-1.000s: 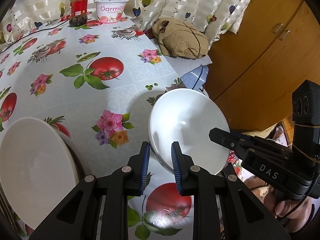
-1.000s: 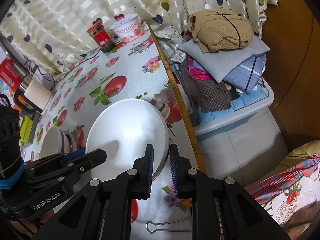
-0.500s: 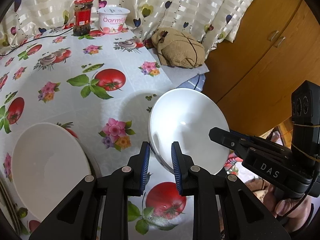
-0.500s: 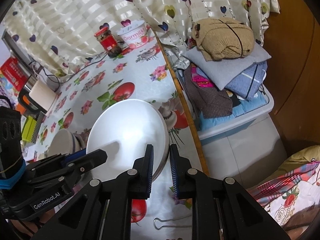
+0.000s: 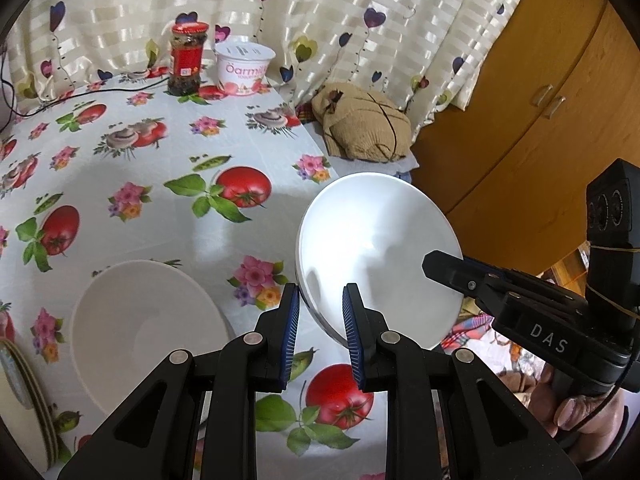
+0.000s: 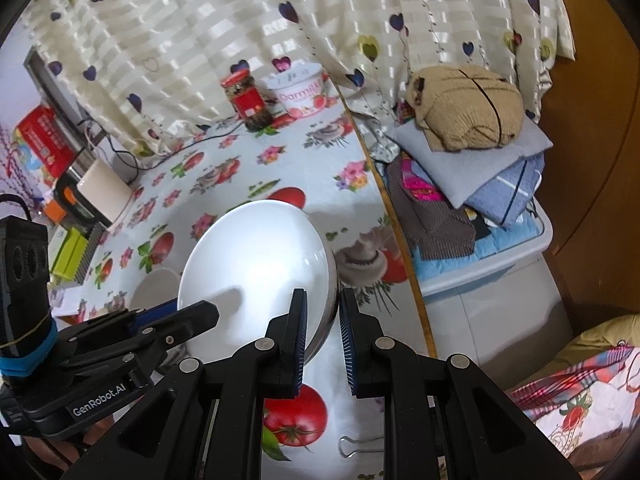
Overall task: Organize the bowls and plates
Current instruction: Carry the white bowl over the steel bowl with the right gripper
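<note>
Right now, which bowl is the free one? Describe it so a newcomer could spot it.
On the fruit-print tablecloth, look near the front left, beside the stacked plates. The free bowl sits flat there, untouched, unlike the tilted bowl that both tools grip.

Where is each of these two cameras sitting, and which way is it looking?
Left wrist: on the left hand-held gripper, looking down along its fingers at the held white bowl; a hand shows at lower right.
Right wrist: on the right hand-held gripper, looking down at the same white bowl from its opposite rim.
Shared: the bowl, the red jar and each other's gripper.
</note>
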### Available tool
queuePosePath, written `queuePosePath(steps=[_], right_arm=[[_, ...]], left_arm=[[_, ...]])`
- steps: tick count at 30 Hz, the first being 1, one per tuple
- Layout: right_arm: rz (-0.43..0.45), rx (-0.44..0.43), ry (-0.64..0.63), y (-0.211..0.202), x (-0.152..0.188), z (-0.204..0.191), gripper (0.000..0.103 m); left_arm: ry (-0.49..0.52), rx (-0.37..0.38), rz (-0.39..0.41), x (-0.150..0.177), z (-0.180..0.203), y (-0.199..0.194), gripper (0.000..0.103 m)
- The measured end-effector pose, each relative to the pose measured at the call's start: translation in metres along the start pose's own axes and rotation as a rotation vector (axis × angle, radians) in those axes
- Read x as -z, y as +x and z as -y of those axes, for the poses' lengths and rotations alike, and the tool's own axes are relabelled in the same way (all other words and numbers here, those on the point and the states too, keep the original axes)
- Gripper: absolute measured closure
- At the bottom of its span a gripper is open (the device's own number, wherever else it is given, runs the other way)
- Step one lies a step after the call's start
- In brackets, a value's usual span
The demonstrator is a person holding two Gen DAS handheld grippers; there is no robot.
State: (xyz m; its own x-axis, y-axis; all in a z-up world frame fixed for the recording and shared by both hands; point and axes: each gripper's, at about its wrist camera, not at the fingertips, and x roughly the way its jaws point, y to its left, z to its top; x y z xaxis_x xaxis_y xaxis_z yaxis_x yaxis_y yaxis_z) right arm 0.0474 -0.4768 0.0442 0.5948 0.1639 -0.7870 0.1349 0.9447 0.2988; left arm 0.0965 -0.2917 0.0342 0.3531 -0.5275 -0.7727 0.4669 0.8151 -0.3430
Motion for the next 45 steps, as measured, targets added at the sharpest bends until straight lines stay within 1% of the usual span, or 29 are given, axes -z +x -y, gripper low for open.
queuePosePath(steps=[10,17,25,33,45], right_arm=[[0.030,-0.020,-0.057,-0.011,-0.010,-0.033,0.087],[0.034,-0.045,-0.100,-0.010,-0.014,-0.060,0.087],[0.026,-0.081,-0.152,-0.005,-0.014,-0.091,0.087],[-0.001,-0.107,-0.187,0.005,-0.009,-0.113,0.087],[-0.075,-0.137,-0.206,0.034,0.005,-0.129,0.087]], left_arm=[[-0.026,-0.022,0.055,-0.003,-0.015,-0.032,0.080],[-0.064,-0.055,0.091,-0.001,-0.034,-0.053,0.080],[-0.106,-0.091,0.111,0.006,-0.055,-0.071,0.080],[-0.149,-0.121,0.103,0.017,-0.073,-0.078,0.080],[-0.204,-0.159,0.077,0.034,-0.096,-0.076,0.080]])
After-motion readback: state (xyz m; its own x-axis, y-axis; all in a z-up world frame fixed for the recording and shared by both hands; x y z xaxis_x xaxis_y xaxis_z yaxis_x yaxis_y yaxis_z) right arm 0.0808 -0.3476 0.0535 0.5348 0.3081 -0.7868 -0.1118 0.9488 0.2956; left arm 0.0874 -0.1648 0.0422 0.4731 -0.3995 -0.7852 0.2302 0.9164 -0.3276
